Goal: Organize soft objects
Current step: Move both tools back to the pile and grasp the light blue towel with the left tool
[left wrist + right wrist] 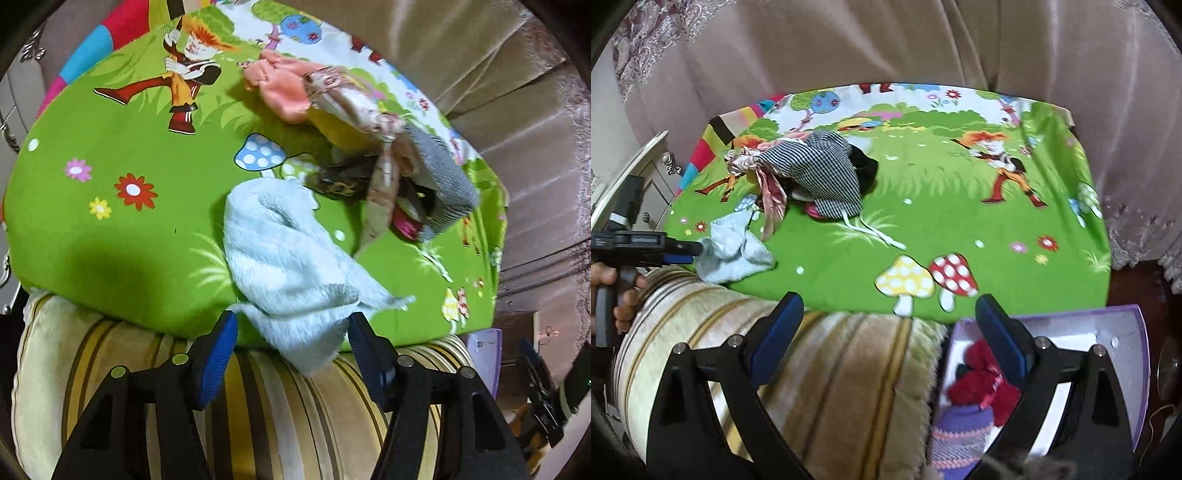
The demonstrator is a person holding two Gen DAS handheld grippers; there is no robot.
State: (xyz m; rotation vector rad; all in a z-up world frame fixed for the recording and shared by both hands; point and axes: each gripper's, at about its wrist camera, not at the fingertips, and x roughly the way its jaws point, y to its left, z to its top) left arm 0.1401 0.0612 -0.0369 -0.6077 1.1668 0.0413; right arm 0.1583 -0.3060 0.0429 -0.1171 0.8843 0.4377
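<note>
Left wrist view: the left claw [291,328] stands wide open, its blue pads on either side of the near end of a pale blue fluffy cloth [284,254], clamping nothing. The cloth lies on the near edge of a green cartoon-print mat [110,229] and hangs over a striped cushion [258,398] beneath. Farther right sits a heap of soft things: a pink garment [284,92], a floral satin scarf [369,122] and a grey knit piece [443,177].

Right wrist view: the right claw [890,314] is also wide open and empty, hovering over the mat's near edge beside printed mushrooms. Only here shows a purple box [1123,332] at near right, holding a red woolly item [979,384] and a purple knit item [960,428]. At far left the left claw [696,249] reaches the blue cloth [733,251] from the side; whether it touches cannot be told. The heap shows a black-and-white striped cloth [827,173].
</note>
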